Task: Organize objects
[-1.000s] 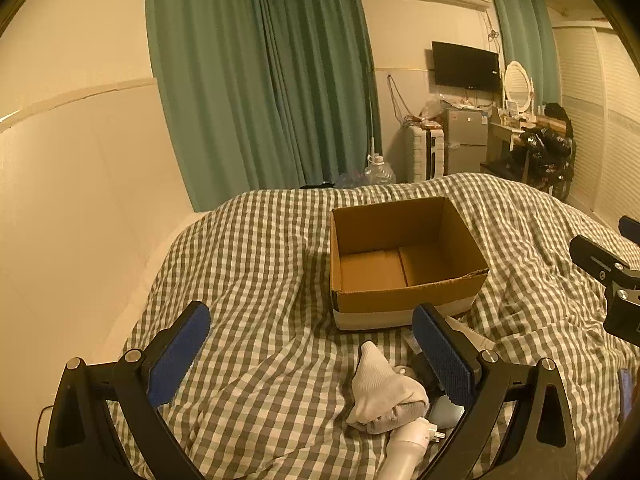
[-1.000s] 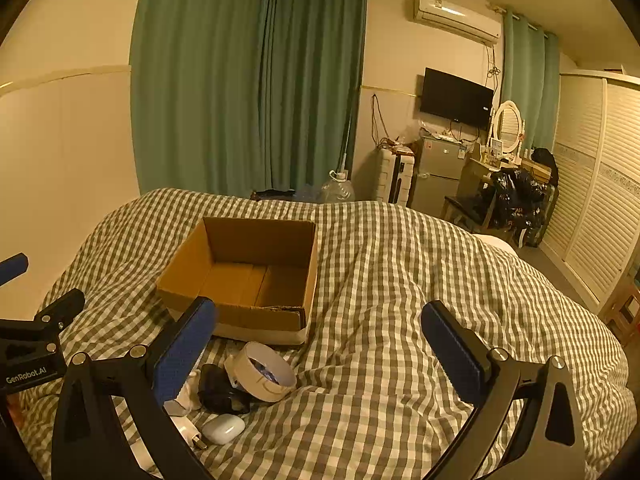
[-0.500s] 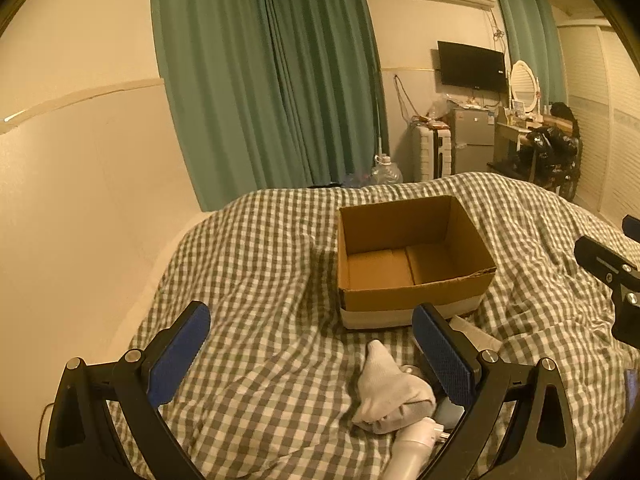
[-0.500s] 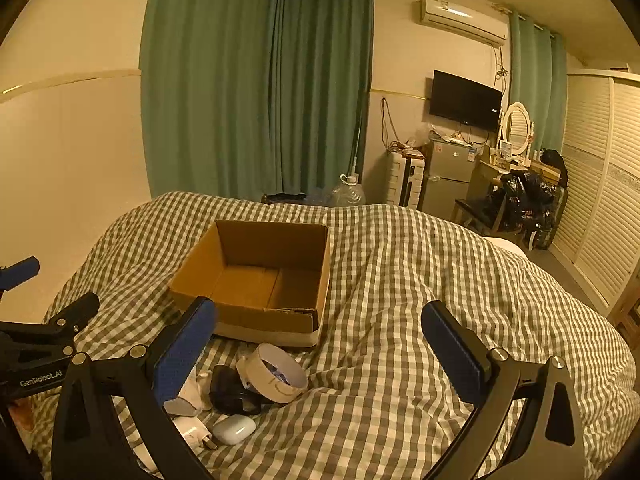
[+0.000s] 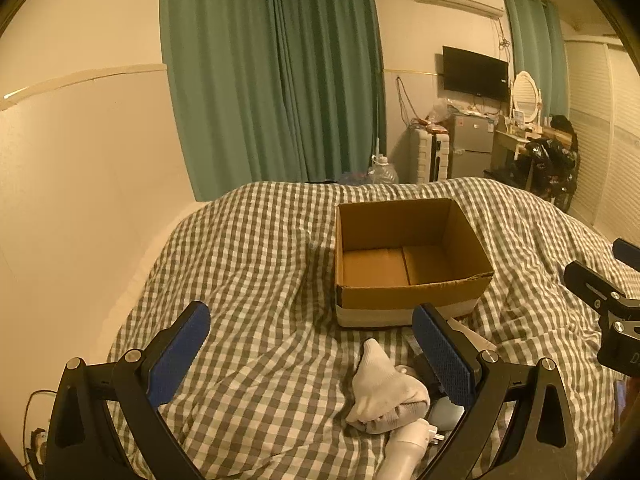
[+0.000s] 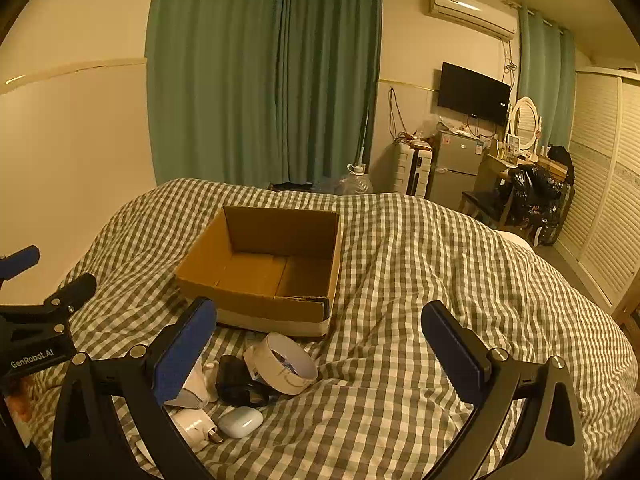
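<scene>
Green-checked bed cover (image 6: 420, 280), open brown cardboard box (image 6: 272, 264) sitting upright mid-bed with nothing inside, small pile just in front: white sock (image 5: 384, 388) toe toward box, tape roll (image 6: 284, 362), earbud case (image 6: 240, 422), left gripper (image 5: 312, 354) and right gripper (image 6: 320, 346) both spread wide, holding nothing

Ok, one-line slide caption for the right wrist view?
Open right gripper above tape roll, earbud case and charger, before an empty cardboard box.

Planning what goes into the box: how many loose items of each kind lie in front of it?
White sock: 1
Tape roll: 1
Earbud case: 1
White plug adapter: 1
Black item, kind unclear: 1
Total: 5; others may be hidden.
</scene>
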A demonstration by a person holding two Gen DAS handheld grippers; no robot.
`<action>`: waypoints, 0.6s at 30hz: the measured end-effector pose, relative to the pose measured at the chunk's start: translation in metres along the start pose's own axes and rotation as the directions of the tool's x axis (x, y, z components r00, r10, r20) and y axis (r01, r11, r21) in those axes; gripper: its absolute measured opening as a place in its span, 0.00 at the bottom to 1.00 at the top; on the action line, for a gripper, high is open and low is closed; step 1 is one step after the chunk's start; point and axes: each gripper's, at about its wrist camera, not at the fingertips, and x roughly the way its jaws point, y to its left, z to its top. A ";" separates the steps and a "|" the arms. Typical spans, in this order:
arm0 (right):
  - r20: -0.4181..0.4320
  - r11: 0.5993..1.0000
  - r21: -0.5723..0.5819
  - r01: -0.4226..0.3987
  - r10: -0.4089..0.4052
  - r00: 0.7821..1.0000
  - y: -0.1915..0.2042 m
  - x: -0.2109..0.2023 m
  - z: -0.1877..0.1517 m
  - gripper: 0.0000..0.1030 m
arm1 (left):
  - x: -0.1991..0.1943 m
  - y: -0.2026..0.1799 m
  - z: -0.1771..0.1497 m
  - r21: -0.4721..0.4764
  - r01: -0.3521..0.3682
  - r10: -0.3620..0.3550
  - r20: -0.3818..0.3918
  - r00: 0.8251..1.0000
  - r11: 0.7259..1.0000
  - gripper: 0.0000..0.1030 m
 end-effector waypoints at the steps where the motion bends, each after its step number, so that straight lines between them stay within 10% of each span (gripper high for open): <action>1: 0.000 1.000 -0.003 -0.001 0.001 1.000 0.001 0.000 0.000 1.00 | 0.000 0.001 0.000 0.001 -0.003 0.003 0.002 1.000 1.000 1.00; 18: -0.015 1.000 -0.006 -0.001 0.001 1.000 0.003 0.002 -0.001 1.00 | -0.005 -0.004 -0.001 0.018 0.005 -0.006 0.034 0.999 1.000 1.00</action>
